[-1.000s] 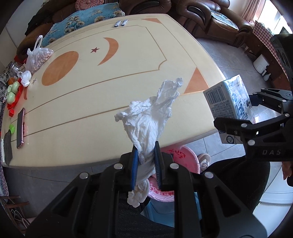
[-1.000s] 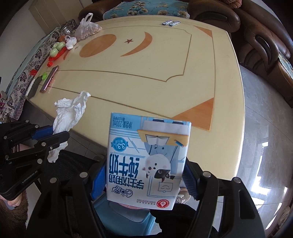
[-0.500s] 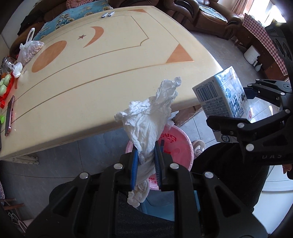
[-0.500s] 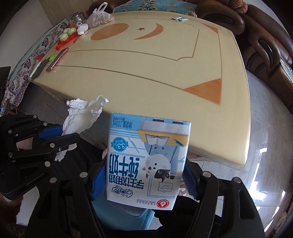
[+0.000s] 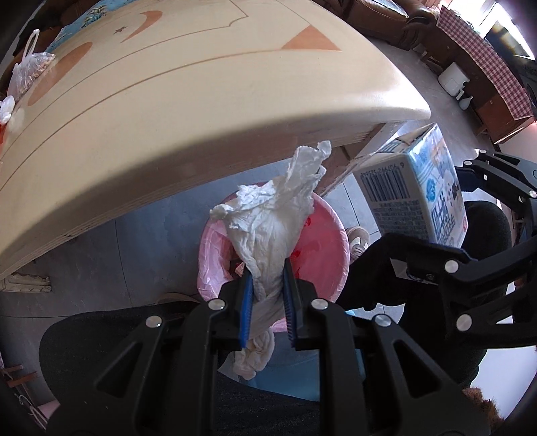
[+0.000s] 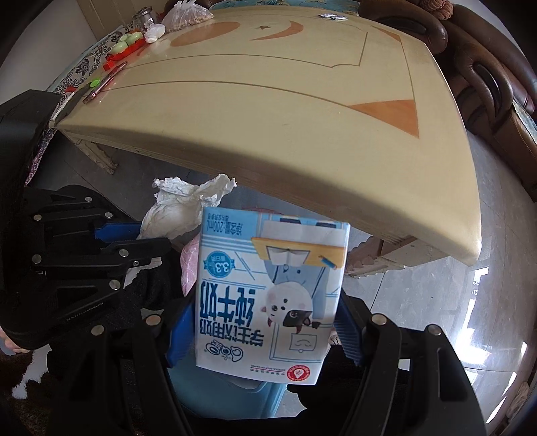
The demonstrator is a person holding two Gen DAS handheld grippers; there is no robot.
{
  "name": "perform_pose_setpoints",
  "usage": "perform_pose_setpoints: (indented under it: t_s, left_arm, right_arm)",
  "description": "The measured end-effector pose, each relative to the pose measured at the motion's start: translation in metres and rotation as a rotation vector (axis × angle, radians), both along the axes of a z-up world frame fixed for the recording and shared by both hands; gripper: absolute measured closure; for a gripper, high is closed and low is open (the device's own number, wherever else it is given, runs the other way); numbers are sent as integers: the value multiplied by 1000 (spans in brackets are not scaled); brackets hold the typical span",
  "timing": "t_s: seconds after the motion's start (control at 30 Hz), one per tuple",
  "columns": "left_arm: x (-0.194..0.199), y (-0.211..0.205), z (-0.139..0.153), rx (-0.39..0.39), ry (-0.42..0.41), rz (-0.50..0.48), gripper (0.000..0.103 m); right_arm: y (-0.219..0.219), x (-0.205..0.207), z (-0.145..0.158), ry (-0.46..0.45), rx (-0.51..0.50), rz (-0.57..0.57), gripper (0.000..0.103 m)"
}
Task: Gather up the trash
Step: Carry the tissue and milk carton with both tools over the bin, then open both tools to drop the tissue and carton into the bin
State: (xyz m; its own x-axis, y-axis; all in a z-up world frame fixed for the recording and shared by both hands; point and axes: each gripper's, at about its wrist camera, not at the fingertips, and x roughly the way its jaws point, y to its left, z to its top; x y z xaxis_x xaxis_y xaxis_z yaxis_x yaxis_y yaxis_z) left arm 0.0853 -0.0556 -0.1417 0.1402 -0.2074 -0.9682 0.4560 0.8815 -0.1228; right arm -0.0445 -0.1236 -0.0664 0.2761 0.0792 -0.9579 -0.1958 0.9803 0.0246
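My left gripper (image 5: 266,278) is shut on a crumpled white tissue (image 5: 275,221), which hangs right above the pink bin (image 5: 322,265) on the floor by the table's edge. My right gripper (image 6: 265,322) is shut on a blue and white milk carton (image 6: 268,295), held upside down. In the left wrist view the carton (image 5: 416,194) and the right gripper (image 5: 486,234) are to the right of the bin. In the right wrist view the tissue (image 6: 183,208) and the left gripper (image 6: 100,248) show at the left, and a sliver of the pink bin (image 6: 189,268) peeks out beside the carton.
The cream table (image 5: 188,100) with orange inlays overhangs the bin. On its far side lie a plastic bag (image 6: 188,13), a phone (image 6: 104,82) and small toys (image 6: 126,42). Brown sofas (image 6: 486,73) ring the table. A person's dark trouser legs (image 5: 386,275) and a shoe (image 5: 357,238) are beside the bin.
Both grippers have come down and back off the tabletop, past its near edge. The tissue now hangs over the pink bin, which has come into full view. Both grips are unchanged.
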Motion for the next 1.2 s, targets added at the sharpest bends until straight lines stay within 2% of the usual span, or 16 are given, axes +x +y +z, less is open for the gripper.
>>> perform_pose_setpoints:
  t_s: [0.3, 0.67, 0.83, 0.97, 1.13, 1.2]
  left_arm:
    - [-7, 8, -51, -57, 117, 29, 86]
    - [10, 12, -127, -88, 299, 122, 86]
    - [22, 8, -155, -76, 339, 158, 86]
    - [30, 5, -171, -13, 338, 168, 86]
    - [33, 8, -188, -25, 373, 202, 86]
    - [36, 9, -195, -56, 407, 226, 86]
  right_arm:
    - [-2, -10, -53, 39, 15, -33, 35]
    - [-15, 2, -121, 98, 40, -109, 35]
    - [-16, 13, -157, 148, 55, -133, 35]
    - [-18, 21, -177, 180, 53, -137, 35]
    - [-18, 22, -193, 212, 39, -127, 35]
    - [-19, 26, -201, 234, 52, -130, 35]
